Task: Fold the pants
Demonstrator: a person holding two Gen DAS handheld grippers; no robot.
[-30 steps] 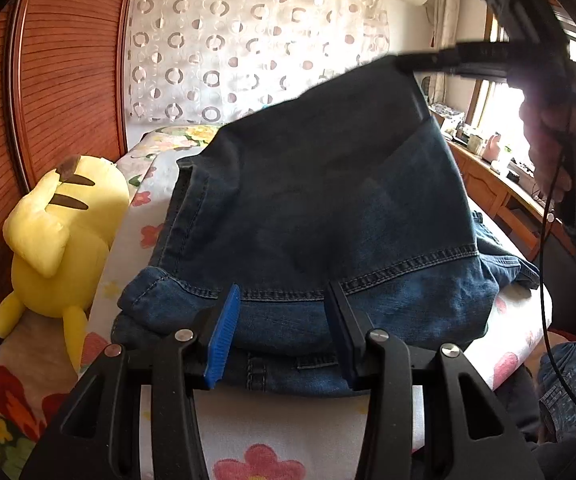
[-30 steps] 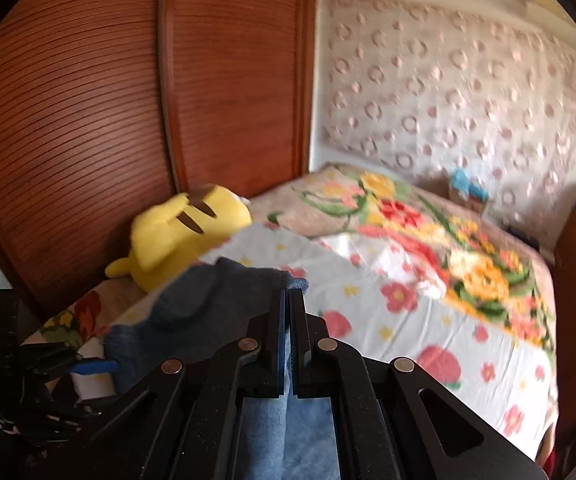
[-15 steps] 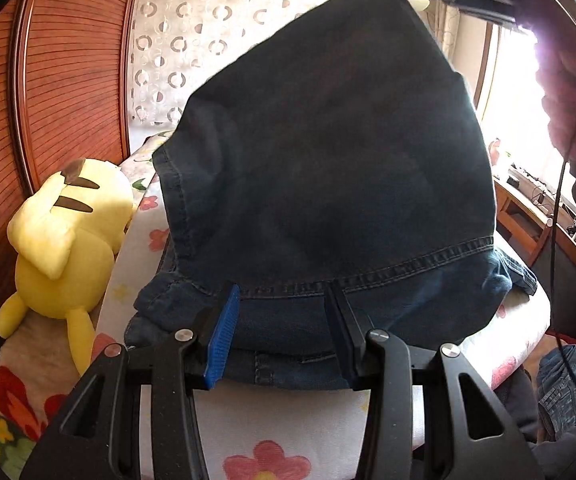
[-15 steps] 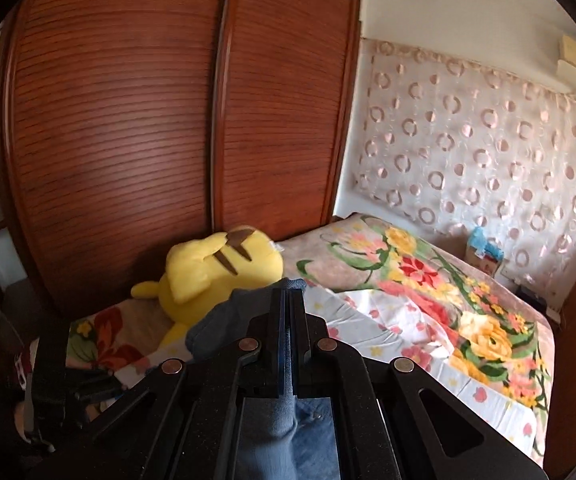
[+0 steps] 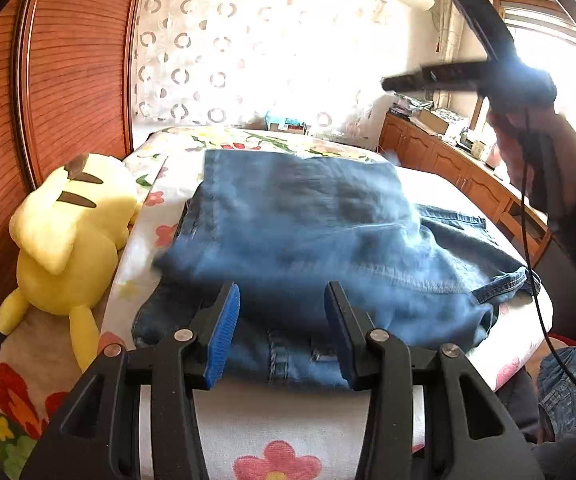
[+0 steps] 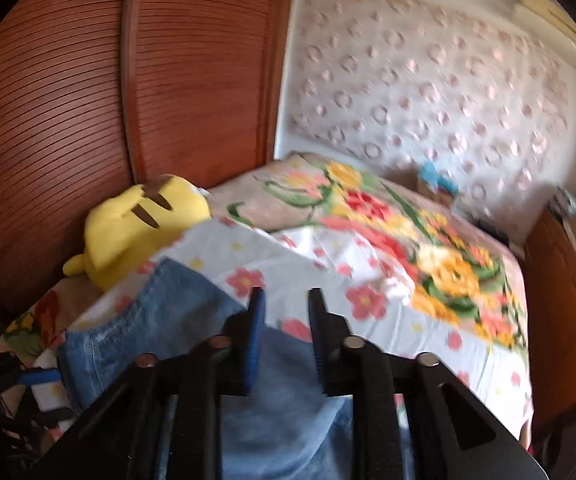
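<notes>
Blue denim pants [image 5: 308, 232] lie folded over themselves on the flowered bed, blurred by motion. My left gripper [image 5: 281, 312] is open, its jaws standing apart just above the near edge of the pants and holding nothing. My right gripper [image 6: 285, 316] is open and empty above the pants [image 6: 191, 320]; in the left wrist view it [image 5: 428, 78] hangs in the air at the upper right, well above the denim. The waistband with belt loops [image 5: 288, 356] lies nearest me.
A yellow plush toy [image 5: 63, 232] lies at the left of the bed by the wooden wardrobe doors [image 5: 67, 60]. A flowered sheet [image 6: 368, 264] covers the bed. Wooden cabinets [image 5: 468, 176] run along the right. The patterned curtain [image 5: 247, 48] hangs behind.
The right gripper held a pant end high in the air; it has opened and the denim has dropped flat onto the bed. The left gripper has stayed open.
</notes>
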